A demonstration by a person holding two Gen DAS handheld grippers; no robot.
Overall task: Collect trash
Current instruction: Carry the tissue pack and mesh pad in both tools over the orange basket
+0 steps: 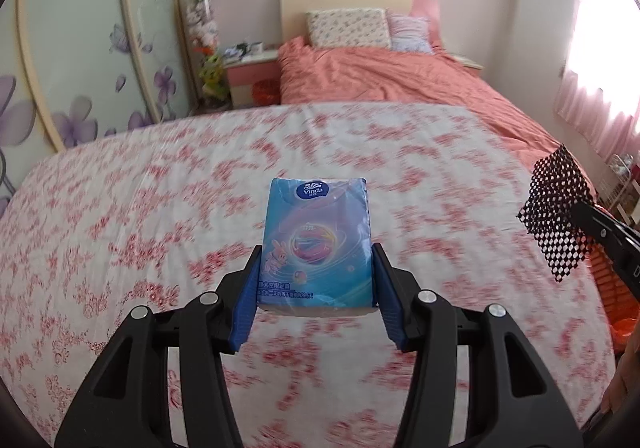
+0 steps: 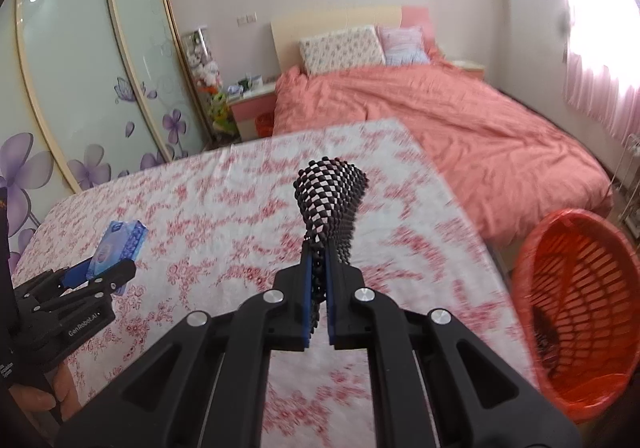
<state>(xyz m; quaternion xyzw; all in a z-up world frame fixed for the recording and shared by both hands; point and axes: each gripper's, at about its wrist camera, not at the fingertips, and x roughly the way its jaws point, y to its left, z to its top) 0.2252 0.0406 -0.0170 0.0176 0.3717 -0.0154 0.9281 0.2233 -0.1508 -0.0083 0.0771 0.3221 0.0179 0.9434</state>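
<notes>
1. Left gripper [image 1: 316, 280] is clamped on a blue tissue pack [image 1: 316, 240]. Blue pads press both long sides, jaws abt half open bc the pack fills the gap. "Vinda" logo on the far end, cartoon rabbit on the wrapper.
2. Pack is held clear above the table, not touching it. In the right wrist view you can see it from the side [image 2: 120, 248], tilted w/ the far end up, left gripper [image 2: 98, 274] pinching its lower part.
3. Right gripper [image 2: 318, 288] is squeezed nearly all the way shut on a black mesh scrap [image 2: 330, 204]. Net-like stuff, bunched between the pads and fanning out wider past the tips.
4. From the left cam the same mesh [image 1: 556, 212] shows at the right edge, hanging off the right gripper [image 1: 580, 216], also up off the table.
5. Table has a white cloth w/ red floral print [image 2: 224, 208], blurry in both views.
6. Red-orange slatted basket [image 2: 576, 312] w/ a red liner sits on the floor just beside the table's right edge, below the right gripper's side.
7. Bg: bed w/ salmon duvet [image 1: 400, 76], two pillows at the headboard, wardrobe doors w/ purple flowers [image 2: 80, 88] on the left.
</notes>
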